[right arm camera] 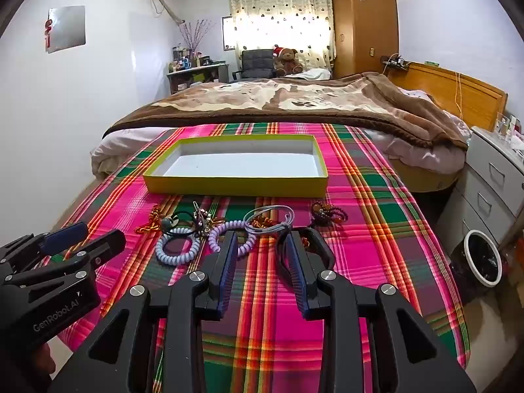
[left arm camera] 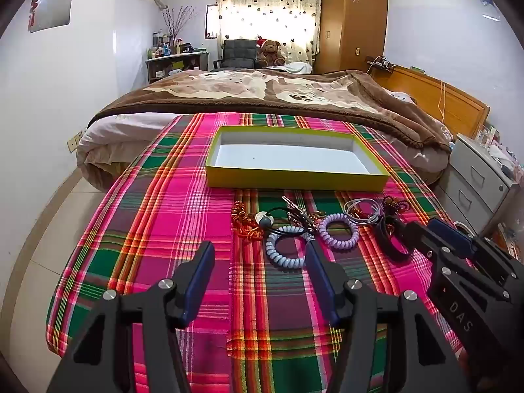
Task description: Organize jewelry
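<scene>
Along the tabletop's middle, below the empty yellow box point(right arm camera: 235, 181), jewelry lies in a row. Right gripper point(right arm camera: 260, 252) fingers straddle one side of the black bangle point(right arm camera: 322, 249), not clamped. Left gripper point(left arm camera: 258, 255) released, spread wide, beside the blue spiral bracelet point(left arm camera: 286, 249).

A woven plaid cloth point(left arm camera: 157, 216) lies under a matt cardboard box point(left arm camera: 294, 178), glossy plastic coil bands point(left arm camera: 339, 231), and a fuzzy brown blanket point(left arm camera: 262, 98) behind.
</scene>
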Demonstrator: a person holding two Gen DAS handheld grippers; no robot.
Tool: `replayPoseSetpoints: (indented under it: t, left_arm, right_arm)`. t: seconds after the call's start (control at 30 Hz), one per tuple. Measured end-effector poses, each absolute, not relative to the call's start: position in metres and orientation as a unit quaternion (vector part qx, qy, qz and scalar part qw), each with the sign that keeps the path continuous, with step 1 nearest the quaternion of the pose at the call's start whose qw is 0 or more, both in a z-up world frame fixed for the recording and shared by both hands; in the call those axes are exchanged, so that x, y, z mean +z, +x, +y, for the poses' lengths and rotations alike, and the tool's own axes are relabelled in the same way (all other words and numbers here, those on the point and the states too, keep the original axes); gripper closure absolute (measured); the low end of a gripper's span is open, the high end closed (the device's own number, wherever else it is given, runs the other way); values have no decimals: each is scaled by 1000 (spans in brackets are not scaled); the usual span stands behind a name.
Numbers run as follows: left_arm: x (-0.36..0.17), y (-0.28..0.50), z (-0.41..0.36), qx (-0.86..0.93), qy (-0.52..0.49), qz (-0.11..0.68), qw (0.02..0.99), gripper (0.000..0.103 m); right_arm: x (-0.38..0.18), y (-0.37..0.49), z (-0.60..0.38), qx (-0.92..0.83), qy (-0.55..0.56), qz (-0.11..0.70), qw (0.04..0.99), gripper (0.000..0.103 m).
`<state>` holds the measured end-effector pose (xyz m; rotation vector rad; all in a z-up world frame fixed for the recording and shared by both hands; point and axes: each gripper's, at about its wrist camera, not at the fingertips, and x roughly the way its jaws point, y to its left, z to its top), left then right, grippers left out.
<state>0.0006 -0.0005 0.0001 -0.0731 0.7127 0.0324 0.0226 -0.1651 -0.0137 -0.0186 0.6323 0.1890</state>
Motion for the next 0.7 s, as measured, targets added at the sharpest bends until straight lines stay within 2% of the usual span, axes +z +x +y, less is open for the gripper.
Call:
replayPoseSetpoints:
  t: [0.7]
  left_arm:
    - [0,-2,-4,22,-30,348,937,44]
  right_arm:
    - [-7,19,-169,90,0,303,949,71]
